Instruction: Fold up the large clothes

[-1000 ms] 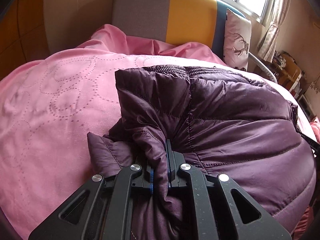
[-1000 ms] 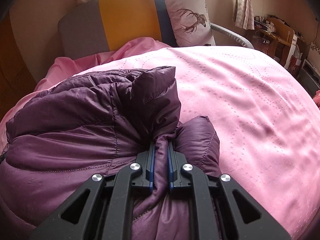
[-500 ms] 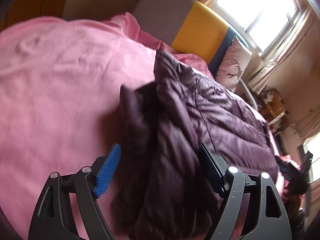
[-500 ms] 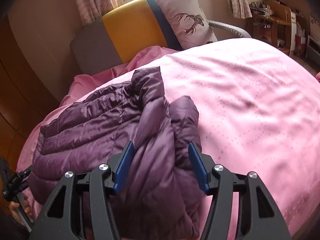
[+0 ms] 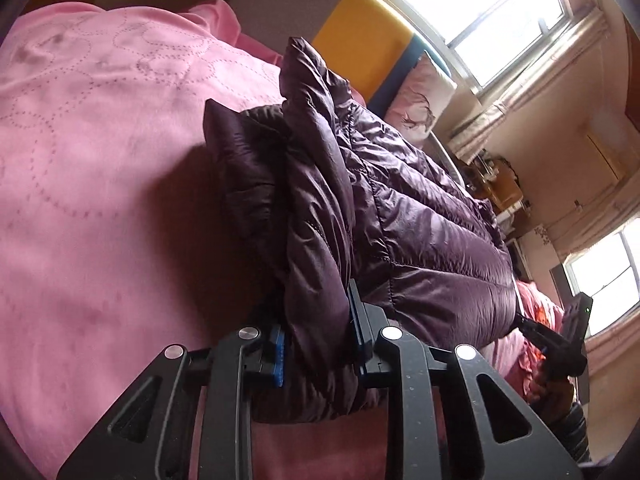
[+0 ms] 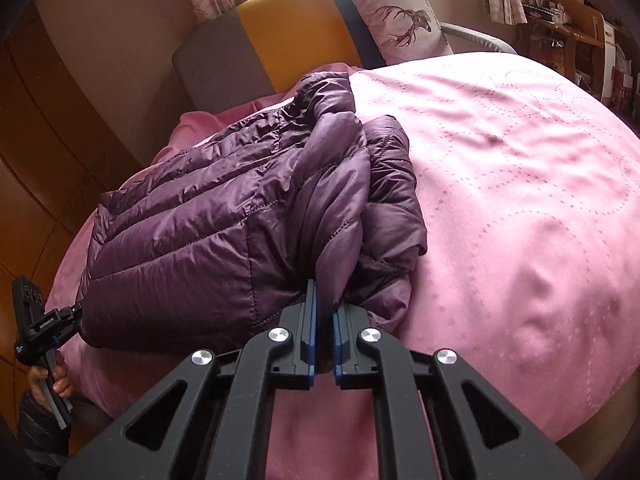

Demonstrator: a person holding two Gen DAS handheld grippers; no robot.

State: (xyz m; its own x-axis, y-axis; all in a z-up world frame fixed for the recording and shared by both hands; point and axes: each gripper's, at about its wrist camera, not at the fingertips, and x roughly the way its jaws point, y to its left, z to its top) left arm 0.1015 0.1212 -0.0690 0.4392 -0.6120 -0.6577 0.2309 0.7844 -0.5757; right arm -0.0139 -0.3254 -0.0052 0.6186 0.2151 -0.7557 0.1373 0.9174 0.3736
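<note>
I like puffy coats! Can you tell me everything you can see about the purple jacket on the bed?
The purple jacket is puffy, shiny and stitched into rows. It lies folded into a thick bundle on the pink bedspread, with one narrower part tucked beside it. The left gripper is shut on one bunched end, and the right gripper pinches a fold at the other.

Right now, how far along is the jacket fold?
Done: the purple quilted puffer jacket lies on the pink bedspread in stacked layers, so at least one fold looks made. In hand: the left gripper and right gripper each have jaws closed on a bunched near edge. Left: carry that edge over, release, flatten the puffy bundle; likely one more fold.
</note>
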